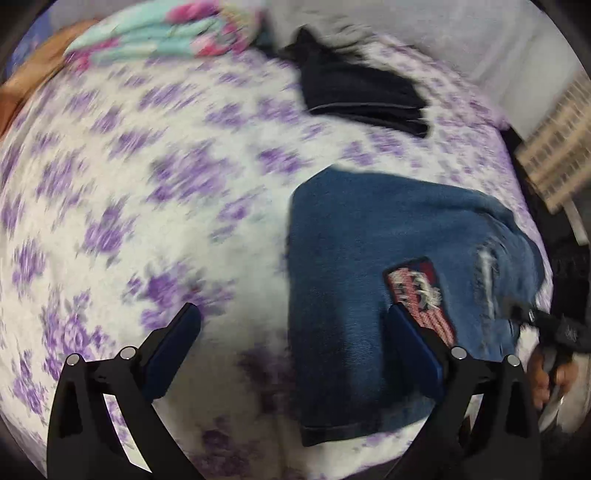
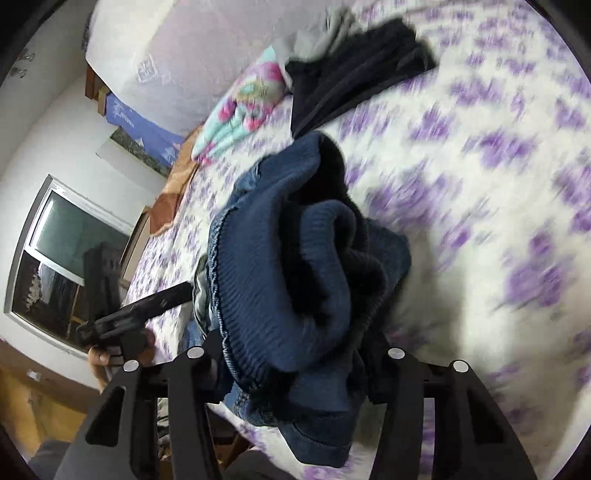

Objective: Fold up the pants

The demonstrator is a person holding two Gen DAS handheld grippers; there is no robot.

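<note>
A: Jeans (image 1: pixel 369 280), one pair, blue denim, folded into a broad slab on the bed (image 1: pixel 129 184); one sewn patch (image 1: pixel 417 291) with red stripes, one frayed rip beside it.

B: Waist end?

A: Ribbed dark-blue band (image 2: pixel 295 280), bunched and rolled up off the sheet, between the fingers of the right claw (image 2: pixel 295 354). Whether the pads press on it cannot be told; cloth hides them.

B: Left claw (image 1: pixel 291 325)?

A: Fingers wide apart, nothing between them but sheet and the denim's edge; the blue-padded right finger (image 1: pixel 413 347) hangs over the jeans.

B: Bed cover?

A: One sheet, white with blurred purple flowers.

B: Other cloth?

A: One folded dark garment (image 1: pixel 362 99), matte, near the far edge; one folded turquoise-and-pink floral piece (image 1: pixel 159 37) beyond it; one grey item (image 2: pixel 325 29) just beside the dark one.
</note>
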